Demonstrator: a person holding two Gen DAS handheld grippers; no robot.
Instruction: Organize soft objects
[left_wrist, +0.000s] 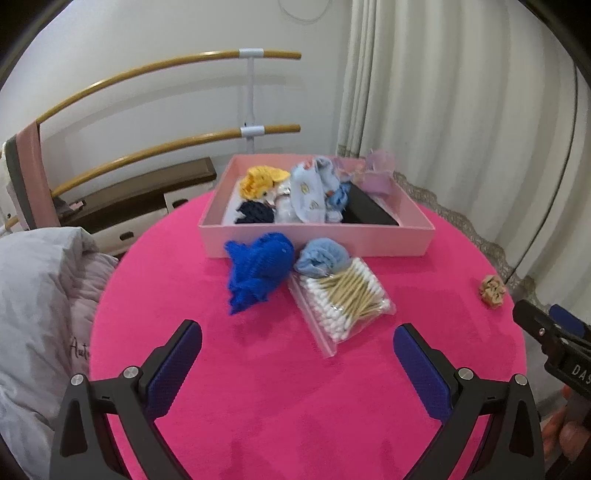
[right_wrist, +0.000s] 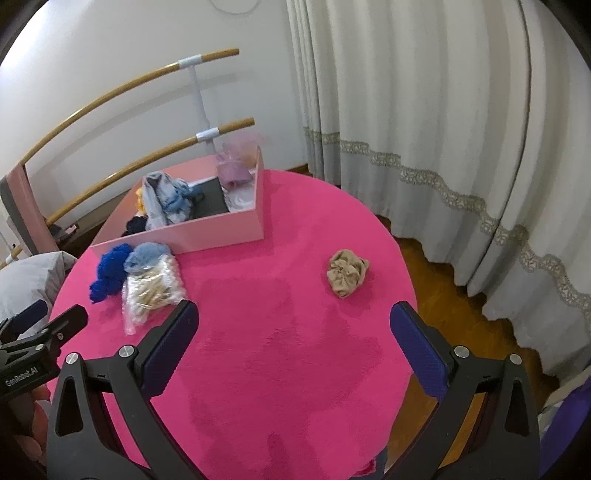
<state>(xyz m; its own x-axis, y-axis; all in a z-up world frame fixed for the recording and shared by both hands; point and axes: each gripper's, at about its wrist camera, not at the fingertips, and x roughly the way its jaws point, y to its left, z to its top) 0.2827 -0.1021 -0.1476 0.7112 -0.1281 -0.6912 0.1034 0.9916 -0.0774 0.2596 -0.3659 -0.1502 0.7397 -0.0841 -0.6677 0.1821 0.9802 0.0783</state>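
Sorting looks roughly half done — the pink box (left_wrist: 317, 242) at the table's (left_wrist: 258, 398) far edge already holds several soft pieces; we count three still out: blue knit (left_wrist: 256, 275) and light-blue cloth (left_wrist: 321, 258) touching the box front, tan scrunchie (right_wrist: 347, 273) near the right edge; one cotton-swab bag (left_wrist: 343, 299); left gripper (left_wrist: 297, 352) and right gripper (right_wrist: 294, 334) both spread, empty.

A white wall (left_wrist: 147, 37) carries two wooden barres (left_wrist: 155, 66); cream curtains (right_wrist: 424, 92) hang to a wood floor (right_wrist: 436, 266).
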